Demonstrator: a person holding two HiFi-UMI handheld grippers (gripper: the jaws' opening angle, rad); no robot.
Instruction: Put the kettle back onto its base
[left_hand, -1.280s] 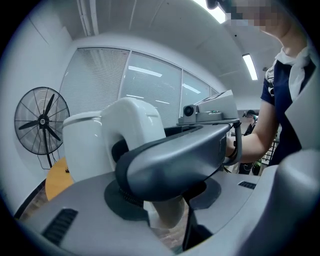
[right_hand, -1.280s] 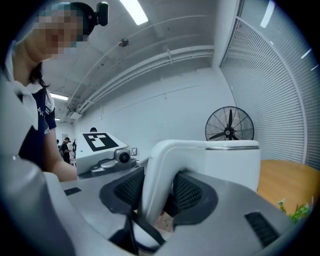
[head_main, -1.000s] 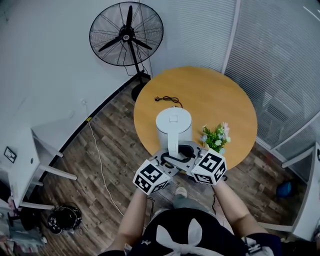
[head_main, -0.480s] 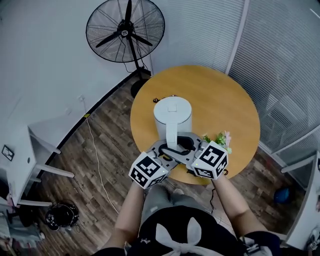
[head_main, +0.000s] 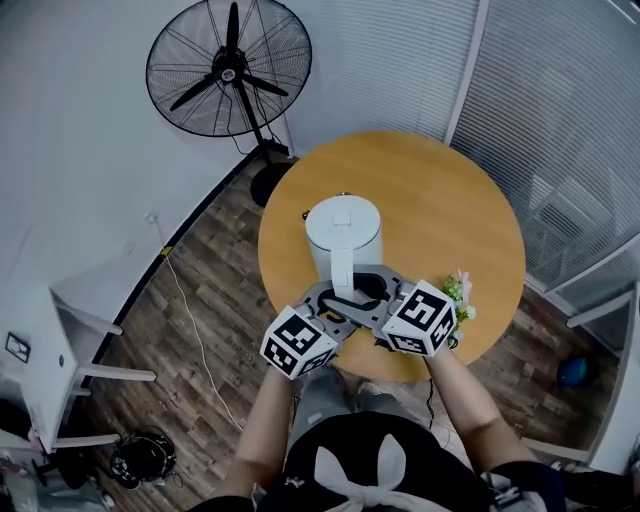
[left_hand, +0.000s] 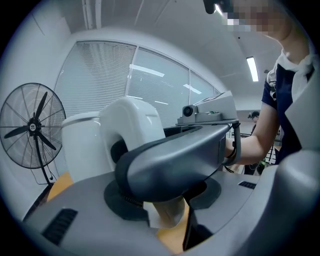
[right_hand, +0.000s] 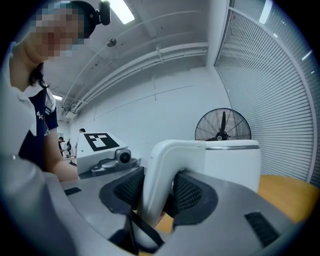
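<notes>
The white kettle (head_main: 343, 232) is over the near left part of the round wooden table (head_main: 440, 200). Both grippers meet at its handle (head_main: 347, 278). My right gripper (head_main: 378, 291) is shut on the white handle (right_hand: 160, 170), with the ribbed pads pressing both sides. My left gripper (head_main: 326, 301) comes in from the other side, lower on the same handle (left_hand: 165, 216). The right gripper's grey finger (left_hand: 175, 160) crosses in front and hides part of that grip. The kettle's body (left_hand: 85, 145) fills the view behind. The base is not visible; only a plug end (head_main: 305, 213) shows beside the kettle.
A small potted plant (head_main: 461, 294) stands at the table's near right edge, beside my right gripper's cube. A black pedestal fan (head_main: 228, 68) stands on the floor behind the table. Glass walls with blinds run along the right. A cable (head_main: 190, 310) lies on the wood floor at the left.
Both grippers have carried the kettle farther onto the table, away from the plant and toward the cord, which the kettle now mostly hides. The grips look unchanged.
</notes>
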